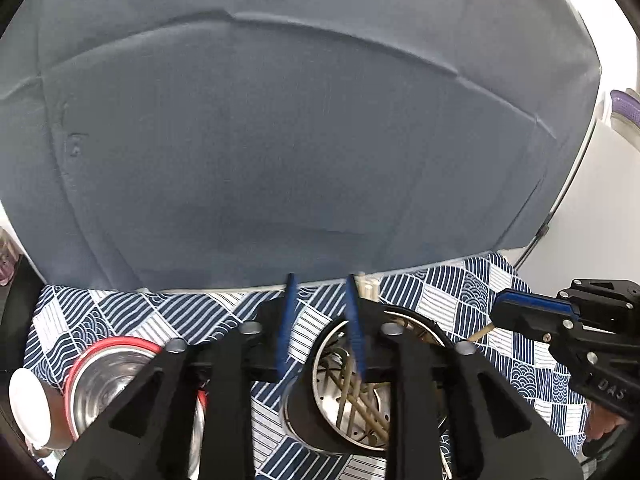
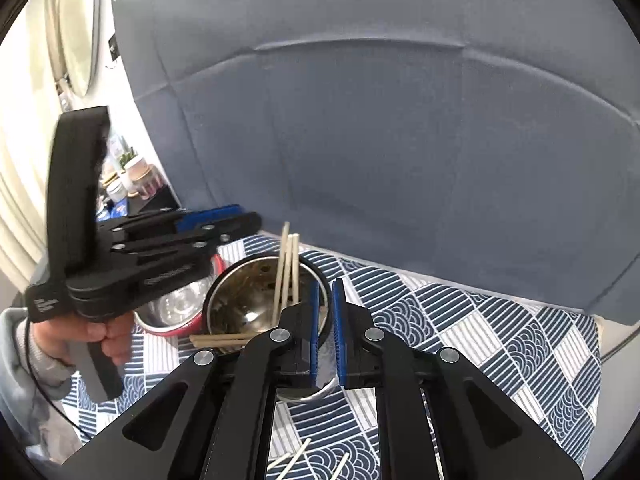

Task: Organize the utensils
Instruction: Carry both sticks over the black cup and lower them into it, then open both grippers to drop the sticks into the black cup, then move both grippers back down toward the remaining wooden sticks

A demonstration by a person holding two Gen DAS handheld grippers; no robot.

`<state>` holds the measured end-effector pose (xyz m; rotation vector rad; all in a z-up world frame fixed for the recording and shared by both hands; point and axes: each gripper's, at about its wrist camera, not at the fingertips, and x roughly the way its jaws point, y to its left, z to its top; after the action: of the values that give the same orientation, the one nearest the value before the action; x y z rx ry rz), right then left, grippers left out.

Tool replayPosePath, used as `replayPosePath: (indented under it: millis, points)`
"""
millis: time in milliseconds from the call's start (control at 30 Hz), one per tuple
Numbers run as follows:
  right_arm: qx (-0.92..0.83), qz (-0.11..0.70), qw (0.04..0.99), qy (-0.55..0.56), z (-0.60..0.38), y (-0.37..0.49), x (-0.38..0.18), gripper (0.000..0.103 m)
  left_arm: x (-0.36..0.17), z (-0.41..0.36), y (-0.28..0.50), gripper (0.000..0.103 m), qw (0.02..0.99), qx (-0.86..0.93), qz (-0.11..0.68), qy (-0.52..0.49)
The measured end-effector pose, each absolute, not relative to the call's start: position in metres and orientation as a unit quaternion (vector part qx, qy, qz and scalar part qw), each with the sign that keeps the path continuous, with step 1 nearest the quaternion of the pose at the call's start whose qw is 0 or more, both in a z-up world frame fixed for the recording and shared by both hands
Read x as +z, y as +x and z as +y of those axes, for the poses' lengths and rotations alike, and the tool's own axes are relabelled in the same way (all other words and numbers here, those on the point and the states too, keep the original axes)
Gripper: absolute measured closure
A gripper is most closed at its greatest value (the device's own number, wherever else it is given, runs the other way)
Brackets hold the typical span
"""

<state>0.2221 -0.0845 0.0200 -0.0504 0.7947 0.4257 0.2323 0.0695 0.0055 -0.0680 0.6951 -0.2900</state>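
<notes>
A steel holder (image 1: 320, 364) with several chopsticks (image 1: 360, 400) in it stands on a blue-and-white patterned cloth (image 1: 452, 292). My left gripper (image 1: 321, 280) hangs over its left rim, open, with nothing between the pads. In the right wrist view the same holder (image 2: 240, 300) has three pale chopsticks (image 2: 289, 264) standing upright in it. My right gripper (image 2: 326, 284) sits at its near right rim, jaws a narrow gap apart and empty. More chopsticks (image 2: 220, 340) lie flat by the holder's near side, and loose ones (image 2: 296, 460) lie on the cloth below.
A red-rimmed steel cup (image 1: 104, 376) stands left of the holder, with a white lid (image 1: 28, 400) beside it. A grey upholstered backrest (image 1: 280, 140) rises just behind the cloth. A hand (image 2: 108, 336) holds the left gripper (image 2: 240, 216). The right gripper (image 1: 500, 312) shows at the right.
</notes>
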Motion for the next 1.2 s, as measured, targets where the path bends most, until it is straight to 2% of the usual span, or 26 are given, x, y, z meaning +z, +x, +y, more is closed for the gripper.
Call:
replayPosePath:
  millis: [33, 67, 167, 200, 267, 300, 367, 433, 533, 567, 700, 833, 1200]
  points:
    - [0.201, 0.383, 0.901, -0.021, -0.087, 0.222, 0.021, 0.088, 0.008, 0.073, 0.231, 0.066, 0.931, -0.137, 0.336, -0.035]
    - [0.2, 0.382, 0.902, -0.017, -0.089, 0.222, 0.023, 0.08, 0.011, 0.077, 0.229, 0.065, 0.933, -0.132, 0.333, -0.038]
    - [0.196, 0.372, 0.907, -0.009, -0.093, 0.218, 0.028, 0.073, 0.019, 0.083, 0.225, 0.054, 0.935, -0.122, 0.33, -0.039]
    - [0.193, 0.37, 0.909, -0.008, -0.094, 0.216, 0.029, 0.069, 0.02, 0.085, 0.224, 0.047, 0.935, -0.118, 0.332, -0.037]
    - [0.188, 0.366, 0.912, -0.005, -0.097, 0.213, 0.032, 0.061, 0.023, 0.089, 0.22, 0.044, 0.937, -0.115, 0.327, -0.036]
    - [0.185, 0.364, 0.913, -0.004, -0.098, 0.211, 0.033, 0.055, 0.024, 0.091, 0.217, 0.038, 0.939, -0.111, 0.324, -0.035]
    - [0.179, 0.362, 0.915, -0.004, -0.1, 0.208, 0.033, 0.05, 0.027, 0.096, 0.211, 0.033, 0.942, -0.103, 0.319, -0.032]
    - [0.172, 0.362, 0.916, -0.003, -0.102, 0.206, 0.033, 0.044, 0.028, 0.099, 0.207, 0.024, 0.941, -0.098, 0.321, -0.034]
    - [0.162, 0.367, 0.916, 0.0, -0.105, 0.202, 0.032, 0.036, 0.028, 0.103, 0.202, 0.015, 0.94, -0.093, 0.327, -0.038]
    - [0.159, 0.368, 0.916, 0.001, -0.107, 0.201, 0.032, 0.03, 0.029, 0.104, 0.201, 0.013, 0.939, -0.09, 0.329, -0.037]
    - [0.149, 0.371, 0.917, 0.005, -0.111, 0.196, 0.029, 0.018, 0.028, 0.107, 0.194, 0.009, 0.936, -0.088, 0.338, -0.036]
    - [0.134, 0.378, 0.916, 0.002, -0.113, 0.194, 0.026, 0.018, 0.025, 0.108, 0.19, 0.006, 0.932, -0.087, 0.349, -0.034]
    - [0.094, 0.42, 0.903, 0.006, -0.129, 0.185, 0.001, 0.017, 0.006, 0.099, 0.164, 0.006, 0.92, -0.102, 0.379, 0.004]
